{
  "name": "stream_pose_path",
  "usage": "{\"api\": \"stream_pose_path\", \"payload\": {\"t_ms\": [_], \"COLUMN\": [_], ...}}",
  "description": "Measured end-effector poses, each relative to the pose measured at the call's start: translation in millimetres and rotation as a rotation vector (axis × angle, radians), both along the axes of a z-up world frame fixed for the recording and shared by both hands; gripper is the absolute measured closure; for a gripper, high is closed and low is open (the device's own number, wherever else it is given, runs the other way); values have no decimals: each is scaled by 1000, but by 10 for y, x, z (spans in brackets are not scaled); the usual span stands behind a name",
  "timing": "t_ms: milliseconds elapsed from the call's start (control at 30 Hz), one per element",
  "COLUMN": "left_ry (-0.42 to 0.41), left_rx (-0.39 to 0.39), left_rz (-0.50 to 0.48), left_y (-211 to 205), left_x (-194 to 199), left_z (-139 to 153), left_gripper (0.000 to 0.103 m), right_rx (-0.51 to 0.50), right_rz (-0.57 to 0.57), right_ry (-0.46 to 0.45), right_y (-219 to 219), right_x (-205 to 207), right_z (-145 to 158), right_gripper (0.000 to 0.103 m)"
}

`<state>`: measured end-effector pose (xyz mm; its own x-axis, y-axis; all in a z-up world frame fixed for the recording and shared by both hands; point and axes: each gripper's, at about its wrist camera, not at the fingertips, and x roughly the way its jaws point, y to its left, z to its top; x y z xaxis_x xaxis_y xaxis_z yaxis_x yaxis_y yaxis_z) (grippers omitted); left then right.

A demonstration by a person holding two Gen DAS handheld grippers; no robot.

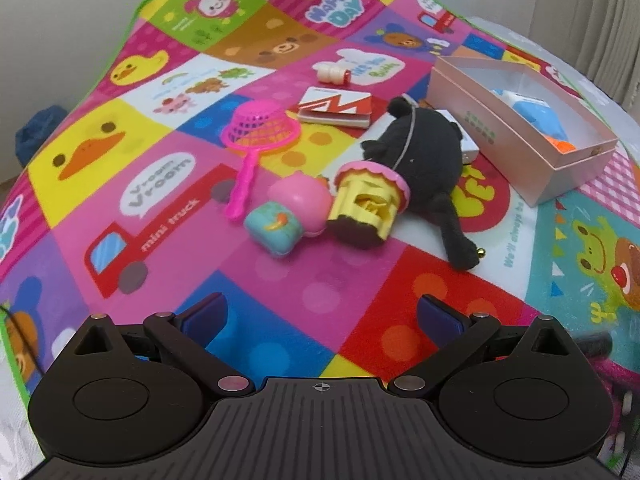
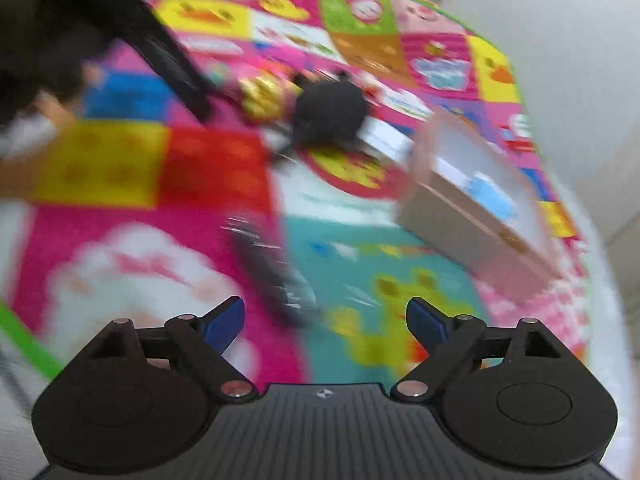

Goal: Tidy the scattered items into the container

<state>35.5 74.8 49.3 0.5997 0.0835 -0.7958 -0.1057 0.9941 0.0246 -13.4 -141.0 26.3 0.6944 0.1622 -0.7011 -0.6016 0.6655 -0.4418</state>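
Over the colourful play mat (image 1: 280, 280), my left gripper (image 1: 320, 316) is open and empty. Ahead of it lie a teal cube (image 1: 274, 230), a pink round toy (image 1: 300, 204), a yellow and pink cake toy (image 1: 368, 204) and a black plush (image 1: 420, 156). Farther off are a pink net scoop (image 1: 260, 128), a red and white booklet (image 1: 336, 110) and a small white bottle (image 1: 332, 74). The pink box (image 1: 480, 120) at right holds blue and orange items. My right gripper (image 2: 324, 320) is open, with a blurred dark long object (image 2: 272, 276) on the mat just beyond its fingertips.
A white flat box (image 1: 468, 142) lies partly under the plush, beside the pink box (image 2: 460, 220). The right wrist view is motion-blurred; a dark gripper body (image 2: 140, 40) and a hand (image 2: 36, 124) show at its upper left. The mat's green edge (image 1: 132, 20) borders pale floor.
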Motion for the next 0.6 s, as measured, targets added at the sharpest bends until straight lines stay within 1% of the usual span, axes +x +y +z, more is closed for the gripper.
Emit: {"api": "stream_pose_path", "payload": {"t_ms": [33, 67, 100, 167, 233, 267, 300, 400, 467, 600], "left_ry": [5, 9, 13, 22, 35, 41, 44, 43, 41, 47], "left_rx": [-6, -9, -9, -8, -17, -24, -30, -28, -28, -30], "left_rz": [4, 7, 8, 9, 15, 18, 18, 12, 9, 11], "left_y": [16, 27, 33, 42, 51, 54, 56, 47, 45, 49], "left_x": [-5, -8, -10, -15, -12, -10, -9, -13, -17, -24], "left_z": [-7, -17, -30, -60, -89, -99, -106, -109, -108, -111], "left_gripper": [0, 0, 0, 0, 0, 0, 0, 0, 0, 0], "right_rx": [-11, 1, 38, 148, 216, 233, 243, 259, 277, 307], "right_rz": [-49, -94, -130, -165, -145, -124, -102, -56, -63, -114], "right_ry": [-22, -26, -9, 43, 61, 63, 66, 96, 134, 216], "right_y": [-37, -74, -112, -156, -114, -68, -17, 116, 158, 188], "right_x": [84, 154, 212, 253, 200, 158, 120, 30, 21, 121], "right_z": [-3, 18, 58, 168, 243, 266, 283, 285, 273, 202], "right_gripper": [14, 14, 14, 13, 10, 7, 2, 1, 0, 0]}}
